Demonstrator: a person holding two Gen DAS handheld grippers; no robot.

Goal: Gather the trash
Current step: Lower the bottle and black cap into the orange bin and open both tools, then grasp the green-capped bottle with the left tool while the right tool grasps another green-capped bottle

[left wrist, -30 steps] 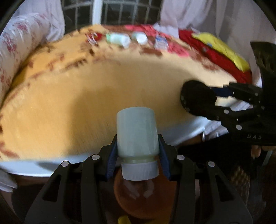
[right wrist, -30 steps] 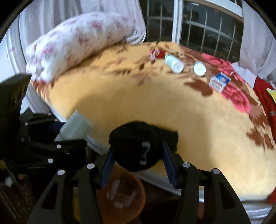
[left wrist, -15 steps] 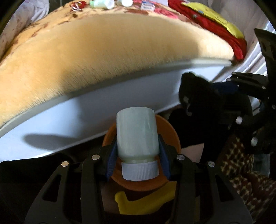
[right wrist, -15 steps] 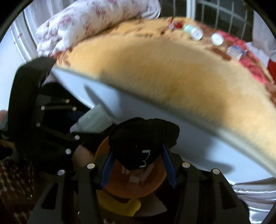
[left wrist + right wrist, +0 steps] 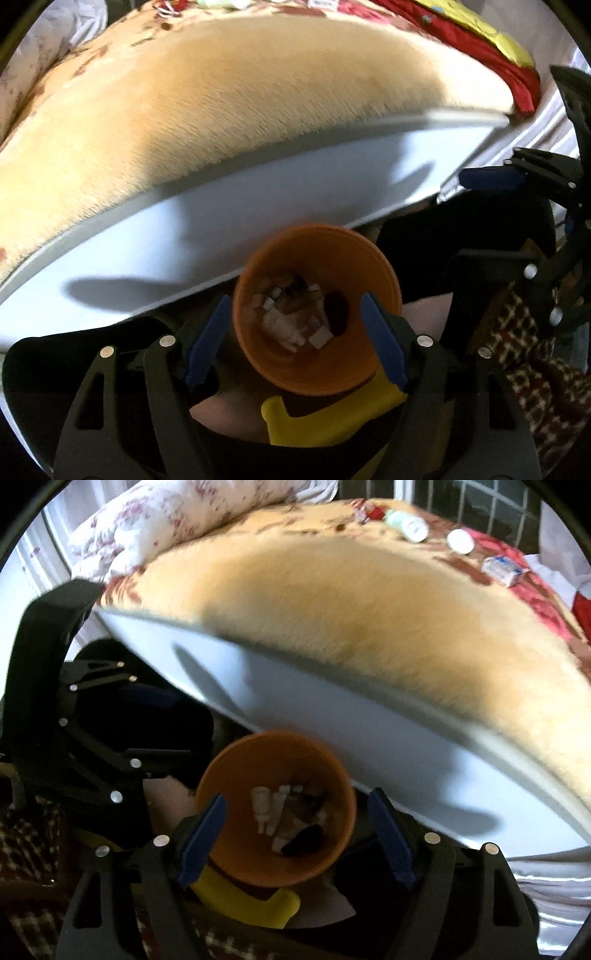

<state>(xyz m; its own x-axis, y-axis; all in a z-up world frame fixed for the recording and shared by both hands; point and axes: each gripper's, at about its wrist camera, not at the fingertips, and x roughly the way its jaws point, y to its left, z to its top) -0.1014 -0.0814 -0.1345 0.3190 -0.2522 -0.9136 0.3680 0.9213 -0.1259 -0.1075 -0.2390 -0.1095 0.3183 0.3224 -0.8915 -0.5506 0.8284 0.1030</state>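
Observation:
An orange bin (image 5: 317, 314) stands on the floor beside the bed, also in the right wrist view (image 5: 275, 808), with white scraps and a dark item inside. My left gripper (image 5: 295, 339) is open and empty right above the bin. My right gripper (image 5: 295, 830) is open and empty above it too. On the far side of the bed lie a pale green bottle (image 5: 406, 522), a white lid (image 5: 460, 541), a small blue-white box (image 5: 502, 568) and a red-white wrapper (image 5: 365, 511).
The bed has a yellow floral blanket (image 5: 221, 99) and a pale mattress side (image 5: 258, 206). A floral pillow (image 5: 177, 524) lies at its head. A yellow dustpan (image 5: 325, 417) sits by the bin. A checkered mat (image 5: 524, 350) is to the right. Red and yellow cloth (image 5: 491, 48) is at the foot.
Both grippers have opened over the bin. The pale green bottle has left my left gripper and the black object has left my right gripper; a dark item now lies in the bin.

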